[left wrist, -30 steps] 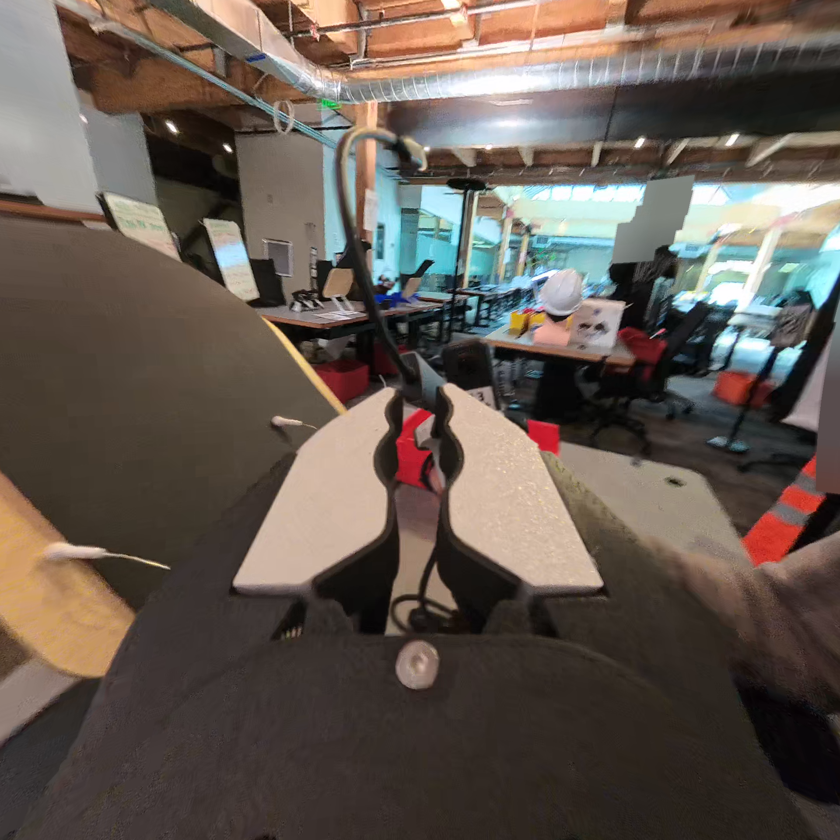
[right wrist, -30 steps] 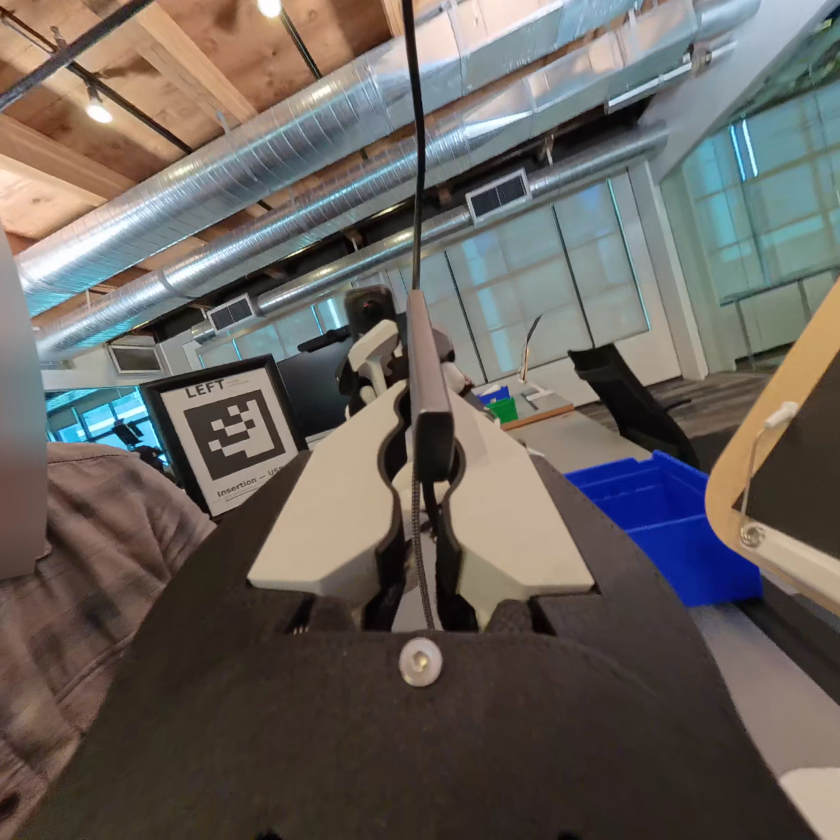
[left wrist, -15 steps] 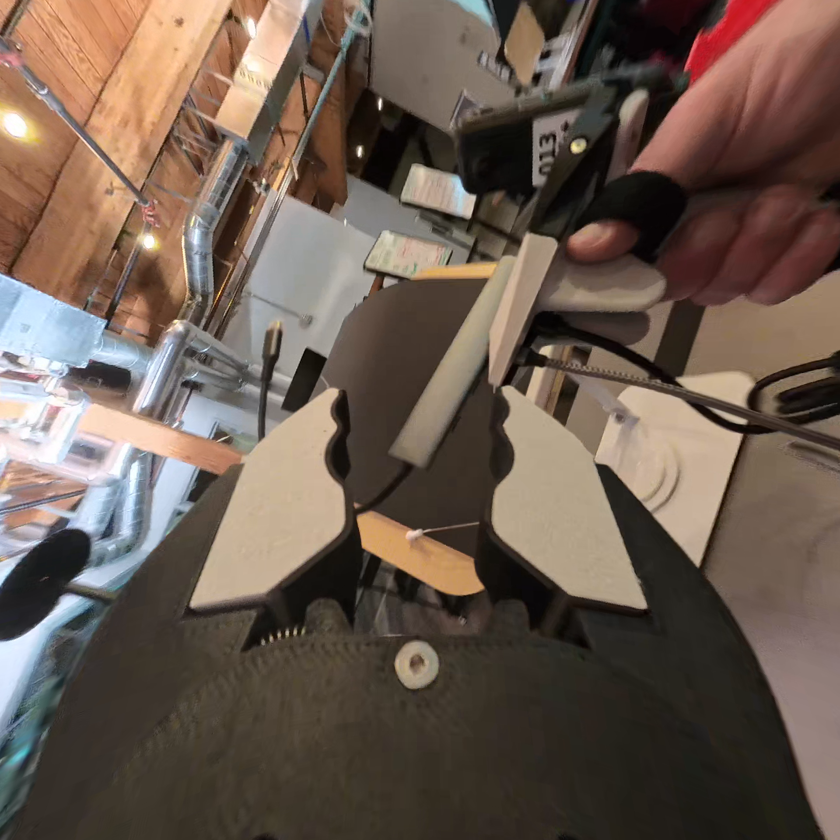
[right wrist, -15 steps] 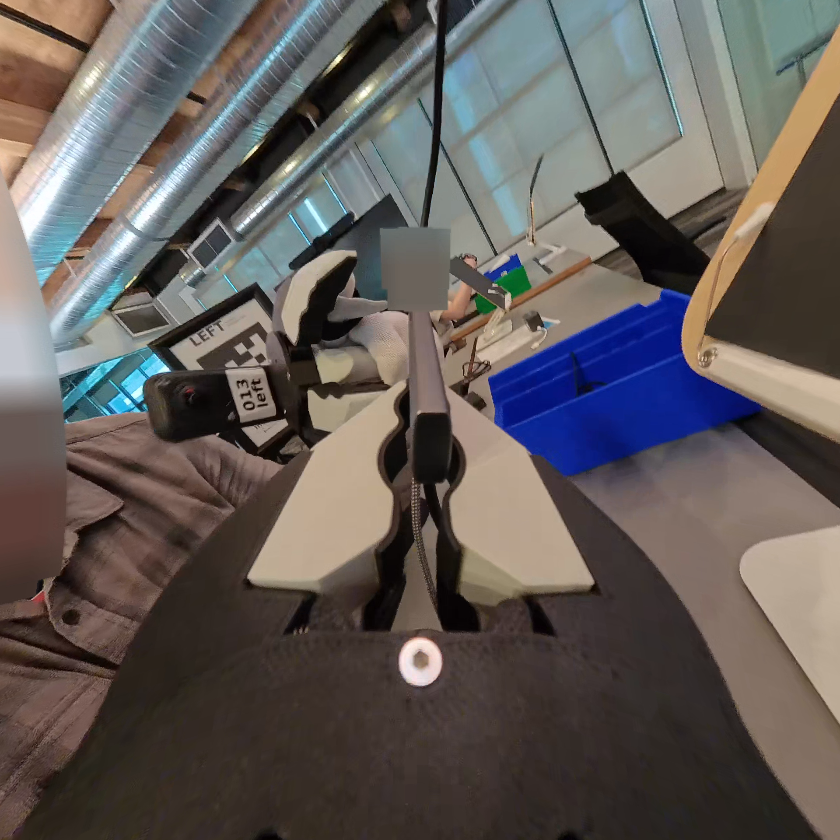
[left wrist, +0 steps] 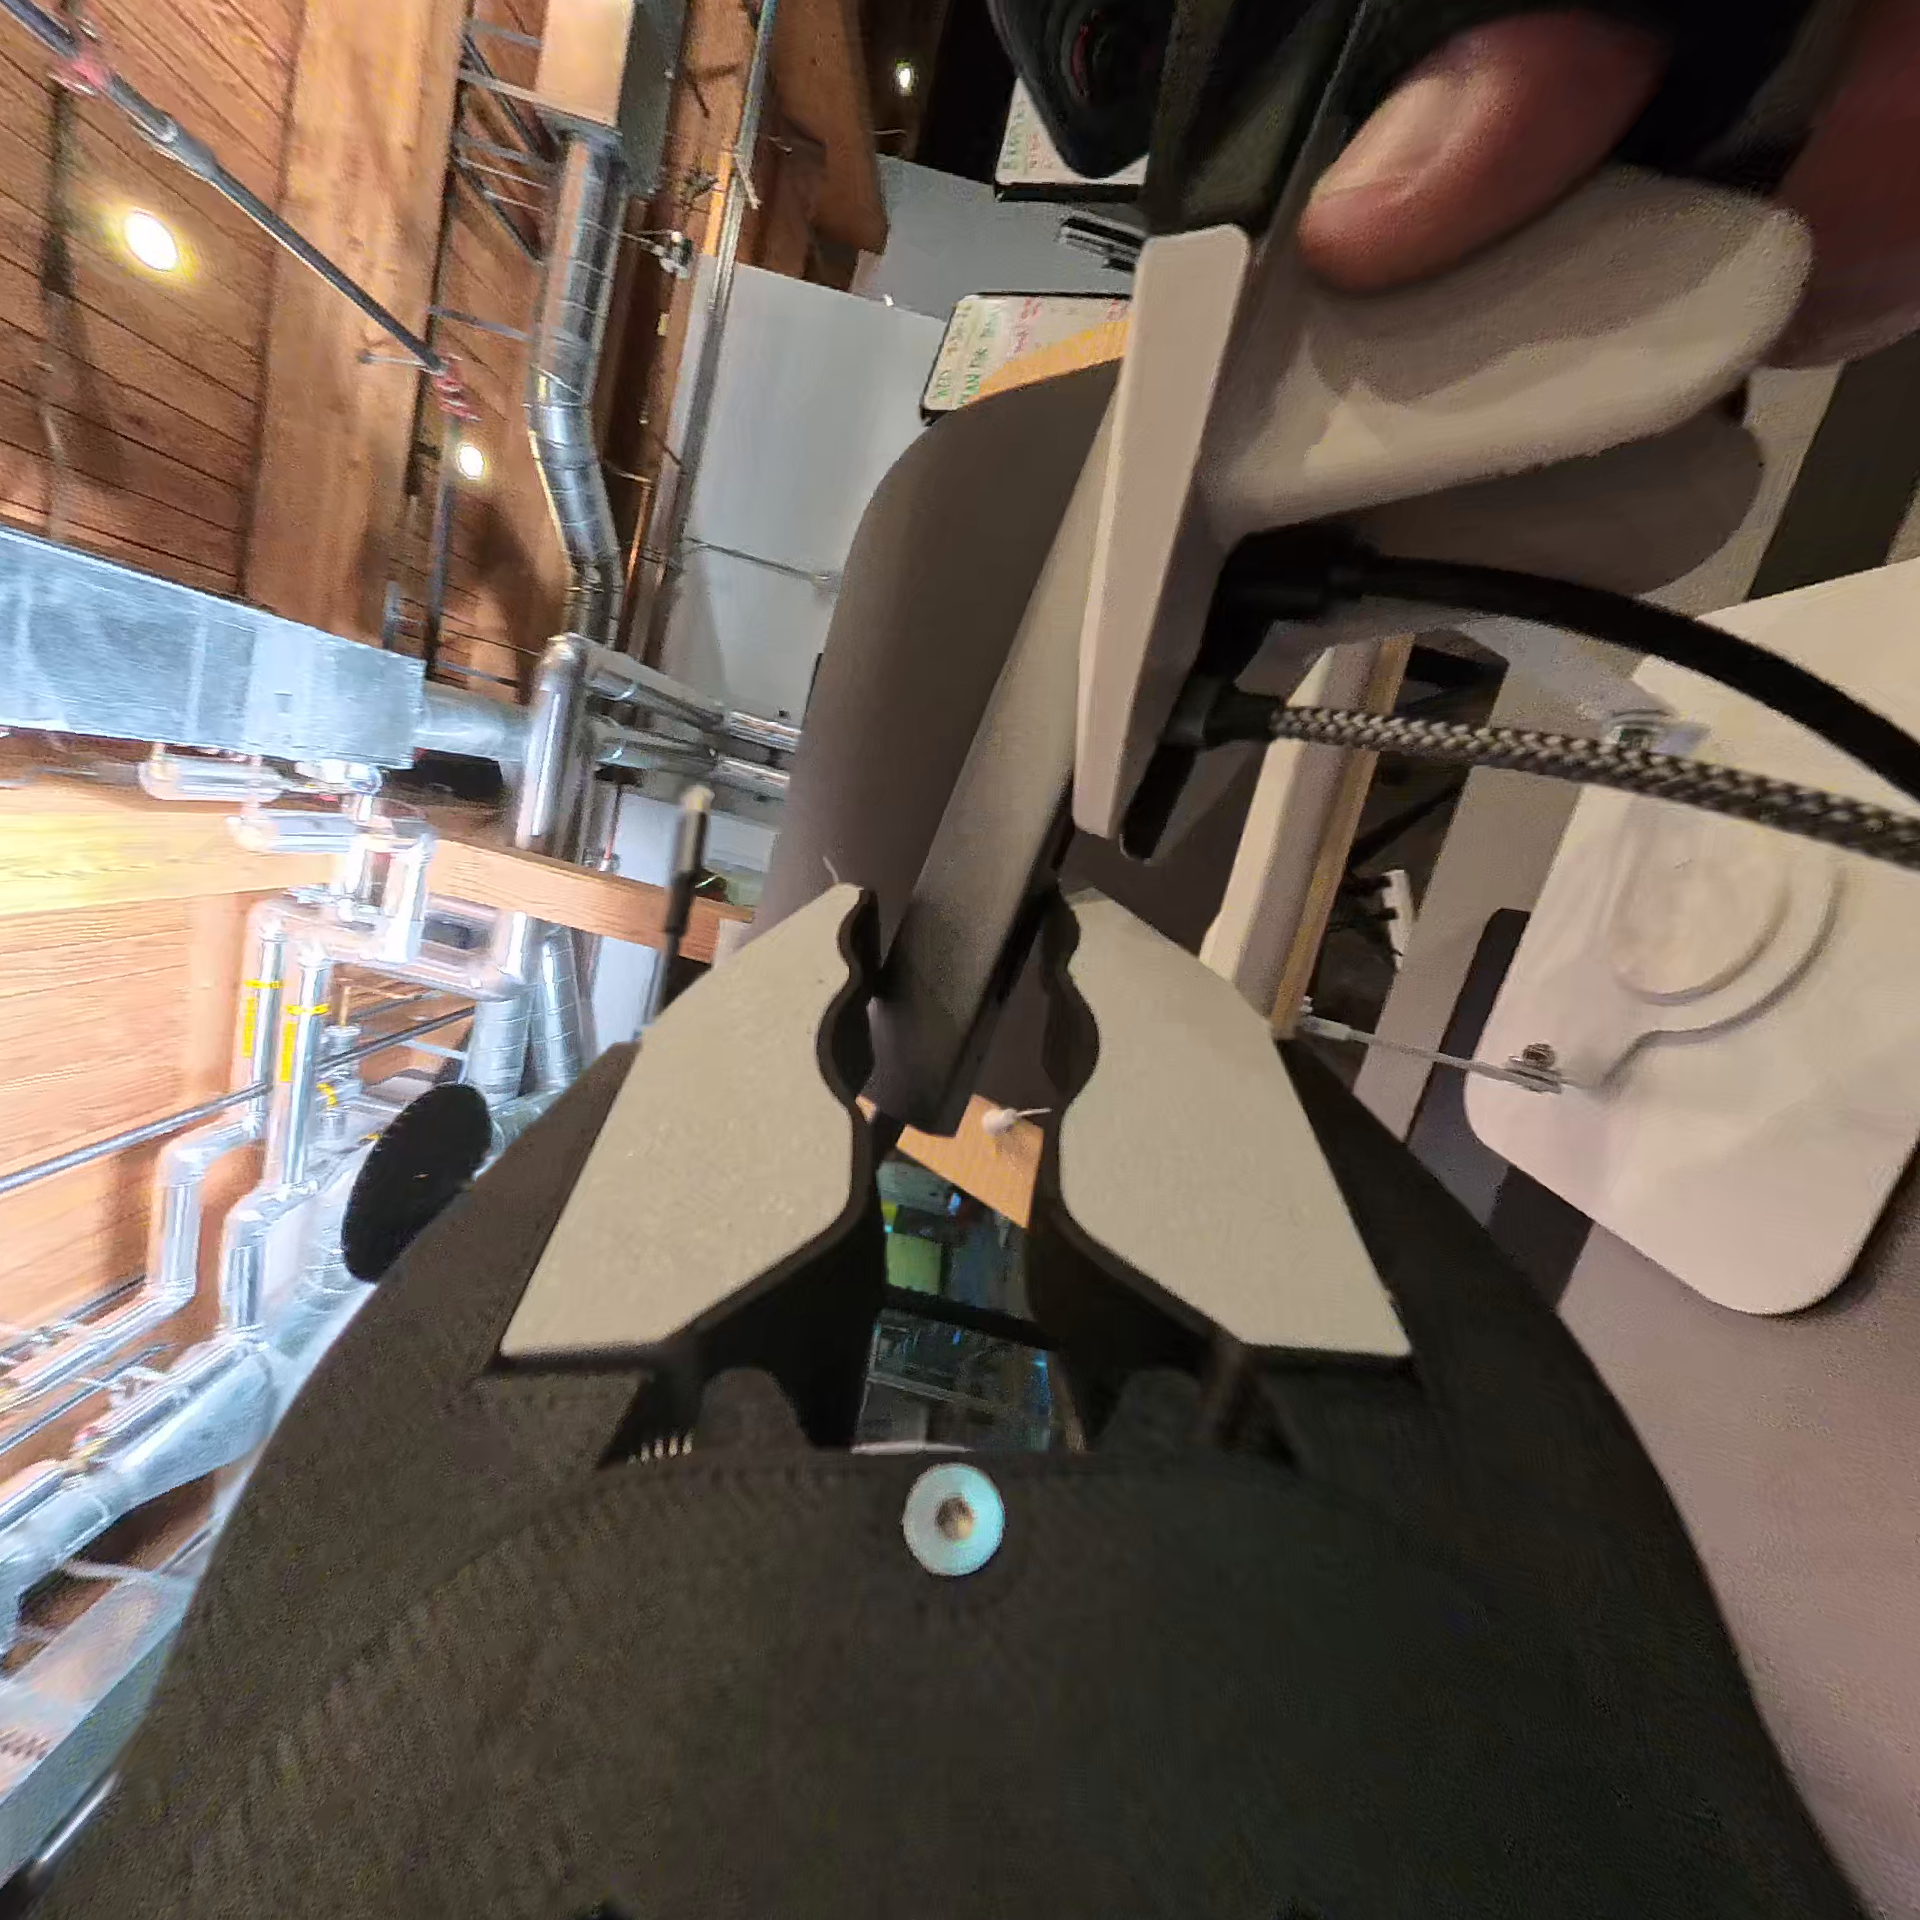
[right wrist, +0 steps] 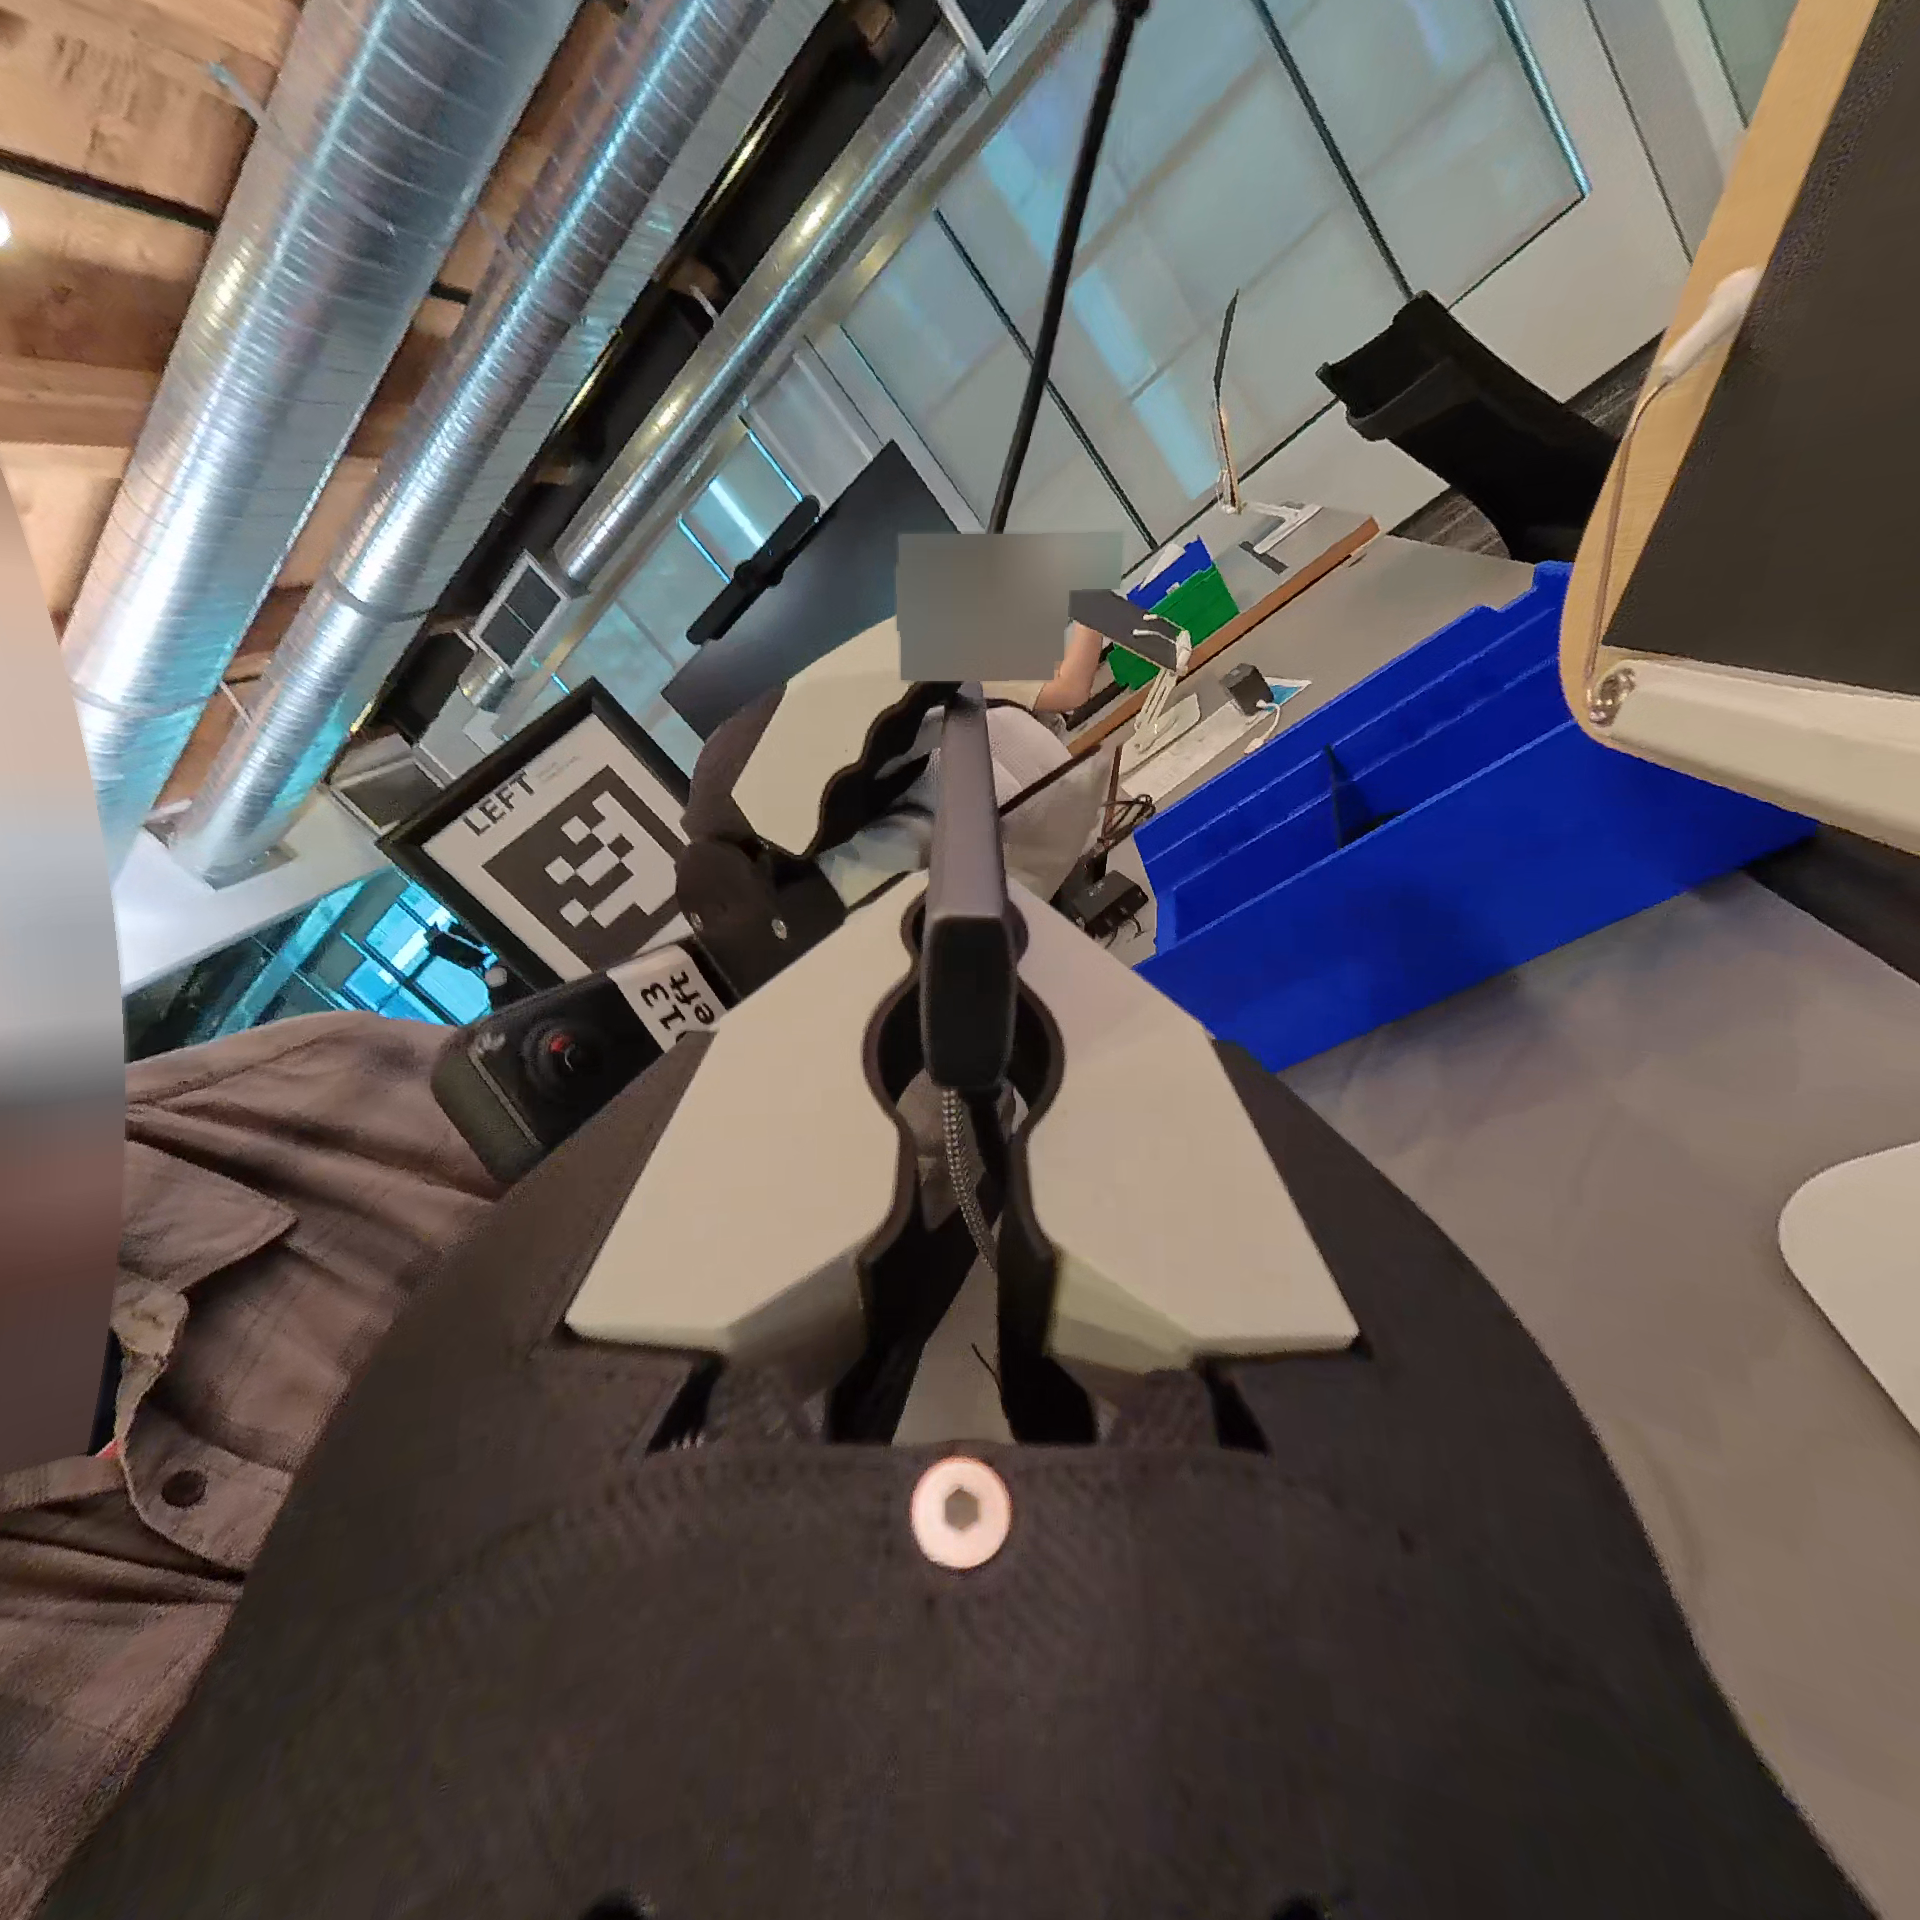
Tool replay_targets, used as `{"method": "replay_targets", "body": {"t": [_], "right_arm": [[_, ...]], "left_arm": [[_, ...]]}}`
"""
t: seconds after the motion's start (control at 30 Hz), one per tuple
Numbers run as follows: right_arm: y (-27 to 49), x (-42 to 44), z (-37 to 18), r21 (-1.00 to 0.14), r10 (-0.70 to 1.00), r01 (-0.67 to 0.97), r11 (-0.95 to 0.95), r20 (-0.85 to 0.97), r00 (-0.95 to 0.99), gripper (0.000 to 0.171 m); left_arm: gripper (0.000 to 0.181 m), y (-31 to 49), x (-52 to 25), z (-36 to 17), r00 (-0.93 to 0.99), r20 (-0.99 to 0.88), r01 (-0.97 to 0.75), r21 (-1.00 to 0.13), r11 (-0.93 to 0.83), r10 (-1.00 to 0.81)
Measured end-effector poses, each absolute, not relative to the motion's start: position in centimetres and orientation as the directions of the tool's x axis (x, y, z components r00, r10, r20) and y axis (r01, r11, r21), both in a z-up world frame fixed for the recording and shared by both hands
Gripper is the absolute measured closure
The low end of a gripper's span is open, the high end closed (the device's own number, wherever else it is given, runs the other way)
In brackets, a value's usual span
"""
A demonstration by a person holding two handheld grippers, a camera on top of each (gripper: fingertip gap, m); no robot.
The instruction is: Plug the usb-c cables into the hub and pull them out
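The slim grey hub [right wrist: 966,831] is clamped in my right gripper [right wrist: 966,914], which is shut on it. A braided cable [right wrist: 964,1164] and a black cable [left wrist: 1558,613] leave its near end. In the left wrist view the hub's [left wrist: 945,1018] far end lies between the fingers of my left gripper [left wrist: 956,909], and both fingertips touch its sides. The right gripper's fingers [left wrist: 1153,499] and a person's thumb fill the upper right there. A loose black cable plug [left wrist: 691,821] hangs free at the left. The left gripper's fingers [right wrist: 821,748] show beyond the hub.
A blue bin [right wrist: 1455,831] stands on the grey table [right wrist: 1558,1091]. A wood-edged dark board [right wrist: 1766,416] is at the right, with a white plate [left wrist: 1662,1039] on the table. A framed marker sign [right wrist: 571,831] and a person's sleeve [right wrist: 208,1247] are at the left.
My left gripper let go of the black cable, rolled onto its side, moved to the hub's far end and narrowed around it. My right gripper kept its hold on the hub and tilted.
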State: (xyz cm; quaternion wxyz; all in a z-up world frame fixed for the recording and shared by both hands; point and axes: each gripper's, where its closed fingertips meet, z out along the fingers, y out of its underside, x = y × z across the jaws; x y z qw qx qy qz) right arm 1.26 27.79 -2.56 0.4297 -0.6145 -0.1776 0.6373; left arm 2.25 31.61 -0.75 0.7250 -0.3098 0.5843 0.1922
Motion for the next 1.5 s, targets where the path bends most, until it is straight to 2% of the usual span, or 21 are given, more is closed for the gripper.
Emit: {"method": "replay_targets", "body": {"t": [0.1,0.23,0.27,0.3,0.4,0.43,0.5,0.57,0.7,0.83,1.0,1.07,1.13,1.5], "right_arm": [[28.1,1.2,-2.2,-0.743,0.765,-0.362,-0.563,-0.634,0.111,0.167],[28.2,1.0,-1.2,-0.777,0.783,-0.361,-0.516,-0.599,0.171,0.15],[28.6,1.1,-1.1,-0.785,0.777,-0.366,-0.499,-0.593,0.212,0.136],[28.7,1.2,-1.0,-0.792,0.772,-0.363,-0.492,-0.589,0.238,0.129],[29.5,2.4,-1.4,-0.85,0.745,-0.311,-0.425,-0.524,0.413,0.114],[29.5,2.9,-1.2,-0.864,0.738,-0.298,-0.405,-0.502,0.452,0.114],[30.2,4.3,-1.8,-0.919,0.689,-0.198,-0.342,-0.388,0.612,0.103],[30.2,5.3,-0.7,-0.959,0.669,-0.142,-0.245,-0.273,0.692,0.109],[30.1,6.6,1.3,-0.988,0.509,0.153,-0.007,0.128,0.851,0.119],[29.9,5.3,1.5,-0.891,0.383,0.448,0.072,0.439,0.812,0.129],[30.6,4.7,1.2,-0.741,0.217,0.658,0.137,0.67,0.71,0.147],[30.6,4.3,1.3,-0.682,0.155,0.714,0.159,0.731,0.664,0.16],[30.8,4.3,1.0,-0.669,0.137,0.727,0.153,0.743,0.655,0.16],[30.5,4.7,1.5,-0.808,0.232,0.555,0.2,0.589,0.774,0.161]], "left_arm": [[0.156,32.1,2.2,-1.0,0.253,-0.963,-0.646,-0.237,0.726,-0.089],[0.161,32.8,2.0,-1.4,0.278,-0.947,-0.654,-0.31,0.69,-0.161],[0.161,33.0,1.9,-1.4,0.284,-0.944,-0.657,-0.32,0.682,-0.17],[0.161,33.2,1.9,-1.5,0.288,-0.94,-0.666,-0.335,0.667,-0.185],[0.161,33.6,1.7,-1.3,0.322,-0.917,-0.669,-0.397,0.628,-0.237],[0.16,33.7,1.5,-1.3,0.333,-0.908,-0.672,-0.418,0.612,-0.256],[0.16,34.0,1.3,-1.2,0.354,-0.885,-0.667,-0.465,0.582,-0.302],[0.161,34.4,1.0,-1.1,0.387,-0.849,-0.658,-0.527,0.537,-0.359],[0.161,35.1,0.6,-1.7,0.424,-0.768,-0.653,-0.626,0.425,-0.48],[0.161,34.9,0.6,-2.2,0.435,-0.697,-0.64,-0.685,0.349,-0.569],[0.162,34.5,0.8,-3.0,0.425,-0.632,-0.644,-0.714,0.273,-0.648],[0.162,34.4,0.8,-3.1,0.431,-0.602,-0.635,-0.731,0.248,-0.672],[0.162,34.6,0.6,-3.3,0.428,-0.603,-0.646,-0.725,0.238,-0.673],[0.161,33.2,1.0,-2.2,0.401,-0.586,-0.601,-0.748,0.28,-0.704]]}}
